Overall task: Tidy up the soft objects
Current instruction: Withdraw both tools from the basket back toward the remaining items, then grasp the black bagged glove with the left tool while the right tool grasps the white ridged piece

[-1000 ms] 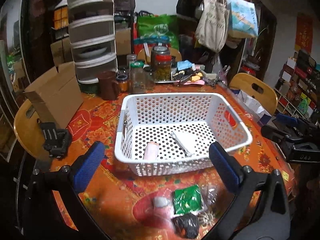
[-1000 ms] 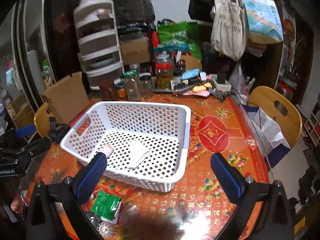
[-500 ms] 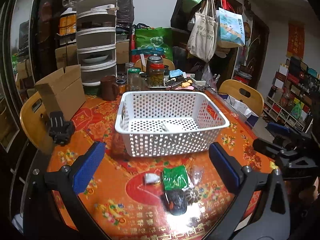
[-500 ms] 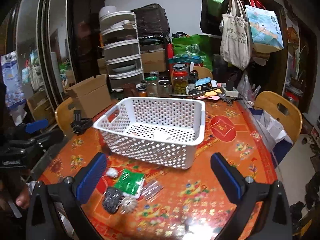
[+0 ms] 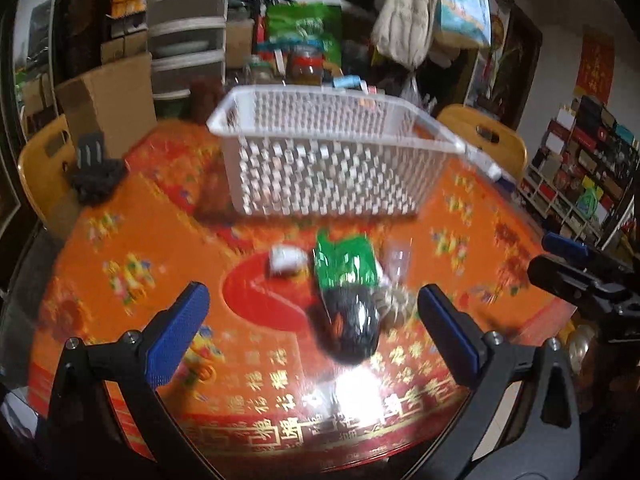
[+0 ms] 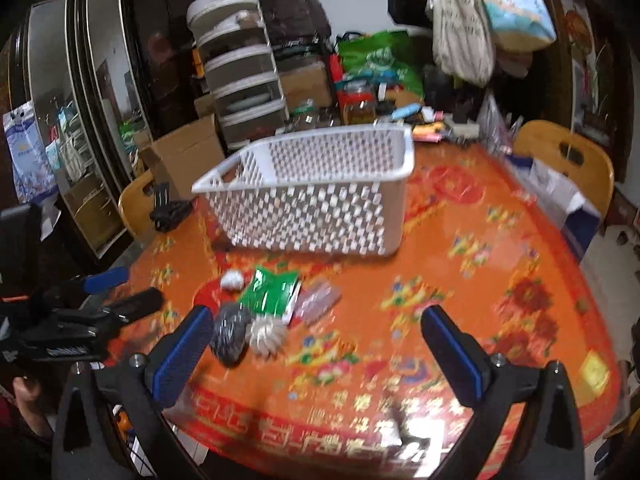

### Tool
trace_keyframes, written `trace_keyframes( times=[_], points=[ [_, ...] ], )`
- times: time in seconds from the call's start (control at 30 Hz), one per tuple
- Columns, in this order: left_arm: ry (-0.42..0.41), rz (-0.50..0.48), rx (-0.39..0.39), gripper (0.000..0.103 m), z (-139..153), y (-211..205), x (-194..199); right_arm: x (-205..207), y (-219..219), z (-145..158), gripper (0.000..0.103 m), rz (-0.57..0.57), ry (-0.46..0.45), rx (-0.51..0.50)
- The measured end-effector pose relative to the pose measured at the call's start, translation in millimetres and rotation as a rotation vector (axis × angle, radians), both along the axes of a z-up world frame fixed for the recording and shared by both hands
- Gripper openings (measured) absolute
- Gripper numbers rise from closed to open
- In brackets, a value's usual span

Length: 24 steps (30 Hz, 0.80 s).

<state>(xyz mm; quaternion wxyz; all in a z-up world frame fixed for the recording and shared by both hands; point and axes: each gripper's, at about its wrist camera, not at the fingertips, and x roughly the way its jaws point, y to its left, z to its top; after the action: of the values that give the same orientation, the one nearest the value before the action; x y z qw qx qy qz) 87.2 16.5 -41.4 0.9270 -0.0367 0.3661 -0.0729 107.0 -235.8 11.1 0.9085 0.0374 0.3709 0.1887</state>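
A white perforated basket (image 5: 324, 160) (image 6: 316, 188) stands on the orange-red table; its inside is hidden from this low angle. In front of it lies a cluster: a green packet (image 5: 346, 264) (image 6: 272, 292), a dark netted bundle (image 5: 352, 328) (image 6: 228, 330), a small white object (image 5: 285, 258) (image 6: 232, 280), a pale spiky ball (image 5: 394, 304) (image 6: 266, 334) and a clear wrapper (image 5: 396, 256) (image 6: 318, 300). My left gripper (image 5: 314, 334) is open, low over the table, with the dark bundle between its fingers' line. My right gripper (image 6: 318, 354) is open and empty, right of the cluster. Both views are blurred.
Jars (image 5: 306, 66), a drawer tower (image 6: 244, 76) and a cardboard box (image 5: 104, 100) crowd the table's far side. A black object (image 5: 94, 176) lies at the left edge. Wooden chairs (image 6: 568, 156) stand around the table. Hanging bags (image 6: 464, 20) are behind.
Both grippers have pulled back from above the basket and dropped low toward the table's near edge. The cluster of small objects now sits close in front of them. Both stayed open.
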Motion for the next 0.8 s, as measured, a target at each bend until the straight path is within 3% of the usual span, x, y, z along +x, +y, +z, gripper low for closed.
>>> trace_keyframes(
  times=[0.17,0.23,0.33,0.47,0.53,0.73,0.8],
  points=[
    [0.035,-0.044,0.022,0.099,-36,-15,10,0,6,-29,0.103,0.022,0.068,-0.009],
    [0.06,-0.053,0.02,0.087,-46,-19,16,0,5,-33,0.101,0.018,0.079,0.003],
    [0.09,-0.06,0.016,0.077,-58,-21,24,1,2,-37,0.1,0.005,0.085,0.022],
    [0.106,-0.077,0.013,0.074,-68,-25,32,4,2,-40,0.099,0.005,0.095,0.029],
    [0.111,-0.084,0.013,0.062,-71,-27,35,6,4,-40,0.099,0.007,0.087,0.029],
    [0.128,-0.106,0.014,0.043,-78,-31,43,12,14,-45,0.099,0.026,0.099,0.039],
    [0.122,-0.108,0.016,0.042,-77,-30,41,14,19,-49,0.099,0.04,0.106,0.039]
  ],
)
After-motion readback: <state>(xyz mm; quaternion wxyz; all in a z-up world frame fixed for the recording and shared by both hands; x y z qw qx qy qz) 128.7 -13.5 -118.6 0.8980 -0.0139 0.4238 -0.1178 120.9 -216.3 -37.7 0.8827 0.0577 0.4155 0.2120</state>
